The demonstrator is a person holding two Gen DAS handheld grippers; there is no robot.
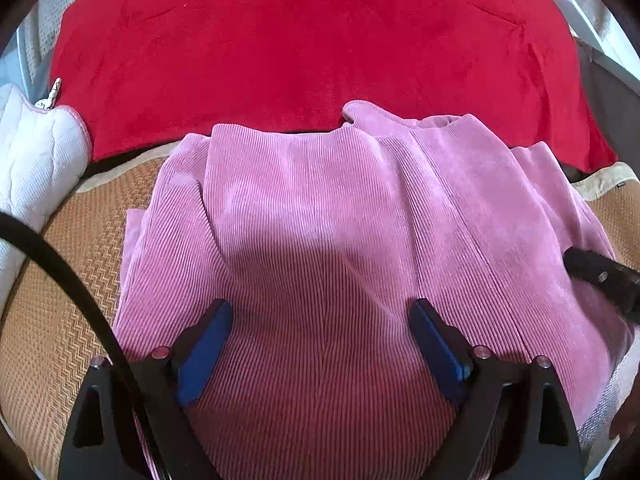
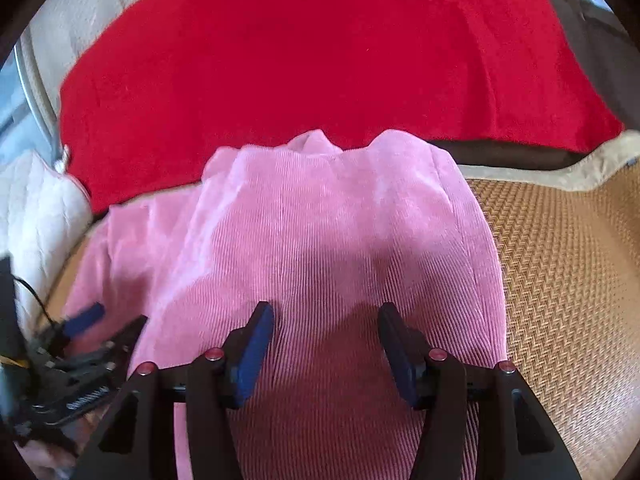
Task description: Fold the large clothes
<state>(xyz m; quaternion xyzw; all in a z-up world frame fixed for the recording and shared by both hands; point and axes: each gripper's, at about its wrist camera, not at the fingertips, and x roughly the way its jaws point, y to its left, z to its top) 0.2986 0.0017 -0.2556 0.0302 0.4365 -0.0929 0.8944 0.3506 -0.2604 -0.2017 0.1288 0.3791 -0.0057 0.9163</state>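
Two tools: left tool (image 1: pixel 322 344) and right tool (image 2: pixel 326 346), both hovering low over the garment (image 1: pixel 320 220).
Left tool: blue pads well apart, nothing between them — only corduroy seen past the gap.
Right tool: pads apart too, though narrower; no cloth pinched, the fabric lies beneath.
Garment: pink ribbed piece, bunched and partly folded, lying on the woven mat (image 2: pixel 560 280); its far edge at 12 o'clock meets the blanket (image 1: pixel 312 40).
Blanket: red, spread across the far side from 10 to 2 o'clock.
Pillow: white quilted pillow (image 1: pixel 36 160) at 9 o'clock, just beside the mat.
Layers: several overlapping flaps and ridges run toward 12 o'clock; a loose edge hangs off at 8 o'clock in the left view.
Step, as I judge it: picking the next edge to grip for another fold.
Risk — wrong layer: with flaps stacked, a closing tool may catch one ply only, and the fold would drag open.
Risk — collision: the tools sit near each other, so a sideways reach could knock them together.
Risk — cord: a black cable (image 1: pixel 60 272) crosses at 8 o'clock and might snag cloth.
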